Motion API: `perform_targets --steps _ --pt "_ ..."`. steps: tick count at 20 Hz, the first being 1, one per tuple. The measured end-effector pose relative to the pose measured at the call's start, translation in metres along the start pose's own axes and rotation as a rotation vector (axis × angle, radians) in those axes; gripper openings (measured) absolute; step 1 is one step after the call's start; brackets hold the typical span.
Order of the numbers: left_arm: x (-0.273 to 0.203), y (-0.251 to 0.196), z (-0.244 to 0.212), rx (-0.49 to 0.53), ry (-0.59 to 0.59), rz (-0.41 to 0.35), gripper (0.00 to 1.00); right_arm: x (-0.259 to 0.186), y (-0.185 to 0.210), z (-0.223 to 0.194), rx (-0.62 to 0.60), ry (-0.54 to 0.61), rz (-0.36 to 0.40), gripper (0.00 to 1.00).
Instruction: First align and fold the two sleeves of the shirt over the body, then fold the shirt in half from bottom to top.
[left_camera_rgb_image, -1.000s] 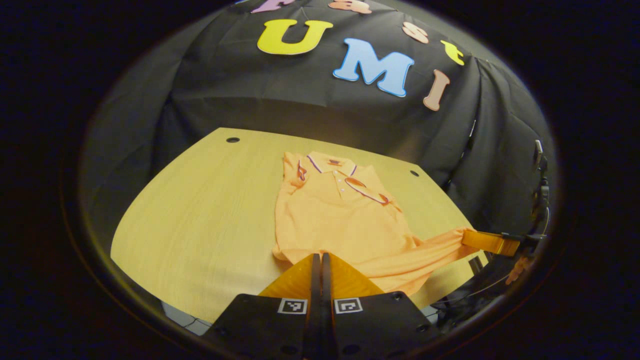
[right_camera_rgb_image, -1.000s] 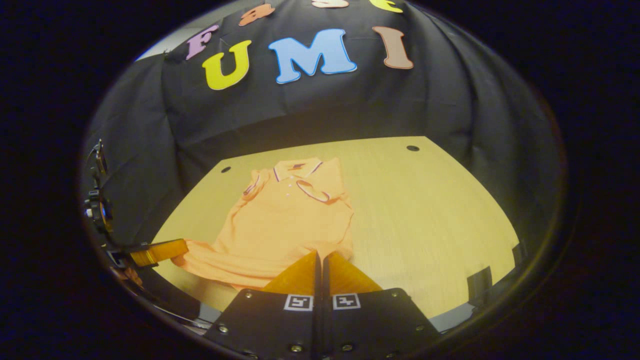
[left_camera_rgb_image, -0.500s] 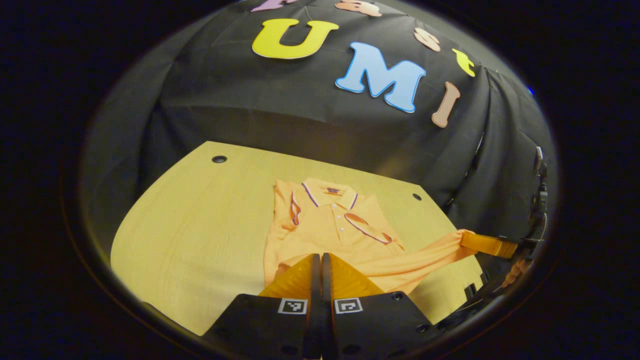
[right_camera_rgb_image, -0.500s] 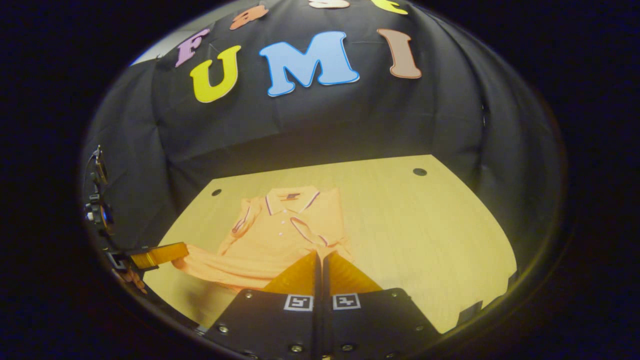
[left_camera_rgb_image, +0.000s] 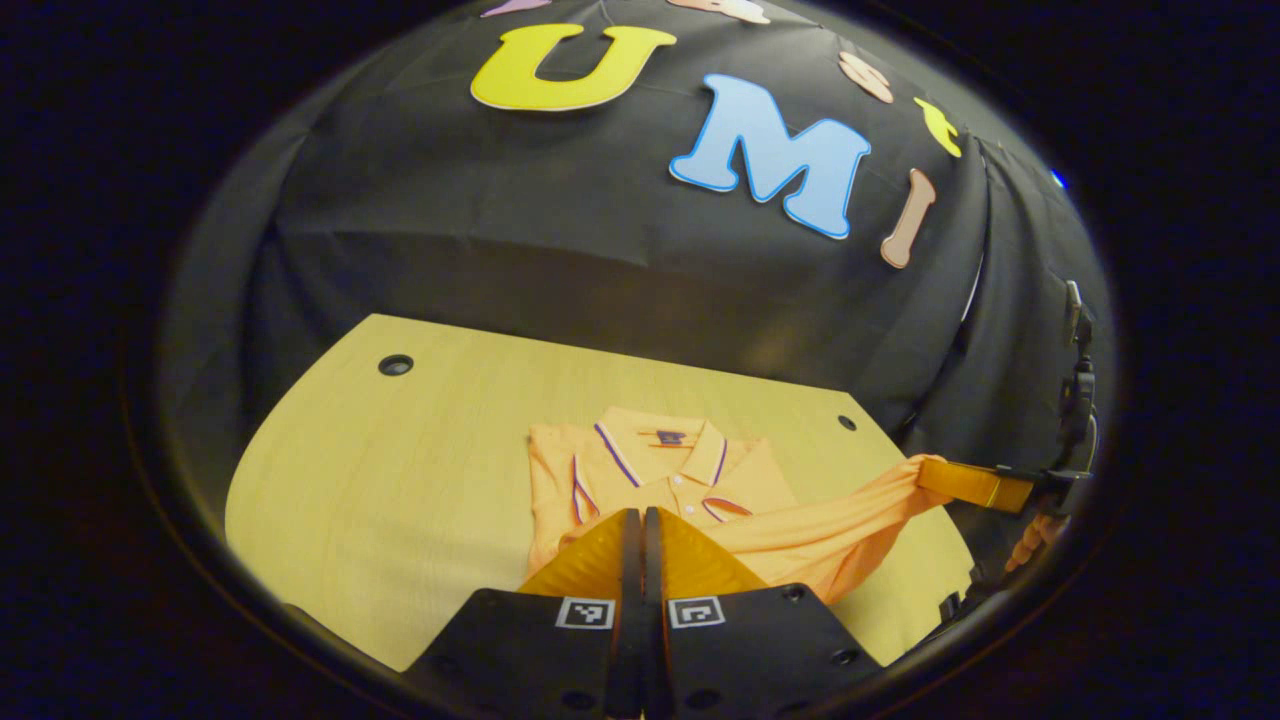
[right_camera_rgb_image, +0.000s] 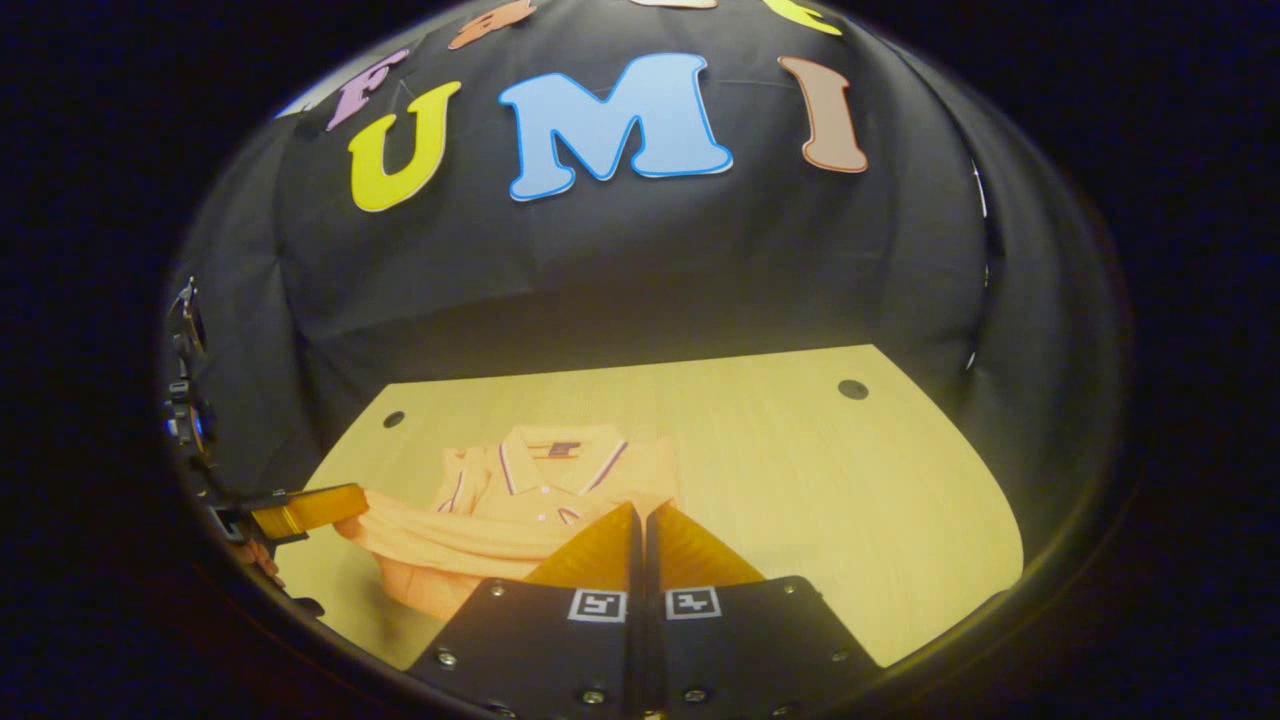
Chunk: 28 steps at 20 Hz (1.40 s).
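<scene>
- At the bottom centre of the left gripper view, the left gripper is pinching its fingers together on the hem of the orange shirt.
- At the bottom centre of the right gripper view, the right gripper is likewise clamping the hem's other corner.
- Between them the hem is hanging raised above the wooden table, probably so the bottom half can travel toward the collar.
- Mid-frame, the shirt's upper body is lying flat on the table, both trimmed sleeves folded in.
</scene>
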<state>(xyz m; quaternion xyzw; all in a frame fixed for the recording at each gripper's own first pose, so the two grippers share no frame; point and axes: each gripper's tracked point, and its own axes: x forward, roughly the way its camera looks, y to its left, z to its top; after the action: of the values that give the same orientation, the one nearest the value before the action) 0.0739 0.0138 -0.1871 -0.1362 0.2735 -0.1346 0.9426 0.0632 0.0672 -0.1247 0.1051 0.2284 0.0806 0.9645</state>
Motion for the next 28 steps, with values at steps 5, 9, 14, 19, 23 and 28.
perform_targets --steps 5,9,14,19,23,28 --pt "0.044 0.009 0.025 0.043 -0.04 0.009 0.05 0.048 0.006 0.02 -0.005 -0.014 0.005 0.0" --pt "0.078 0.019 0.039 0.049 -0.087 0.033 0.05 0.086 0.009 0.03 -0.018 -0.024 0.007 0.0" --pt "0.112 0.034 0.052 0.066 -0.122 0.061 0.05 0.118 0.012 0.039 -0.063 -0.034 -0.004 0.0" --pt "0.139 0.048 0.06 0.08 -0.143 0.08 0.05 0.151 0.018 0.042 -0.066 -0.037 -0.006 0.0" --pt "0.156 0.055 0.06 0.1 -0.147 0.09 0.05 0.172 0.017 0.034 -0.094 -0.014 -0.019 0.0" --pt "0.169 0.056 0.052 0.125 -0.122 0.095 0.05 0.181 0.015 0.023 -0.117 0.014 -0.034 0.0"
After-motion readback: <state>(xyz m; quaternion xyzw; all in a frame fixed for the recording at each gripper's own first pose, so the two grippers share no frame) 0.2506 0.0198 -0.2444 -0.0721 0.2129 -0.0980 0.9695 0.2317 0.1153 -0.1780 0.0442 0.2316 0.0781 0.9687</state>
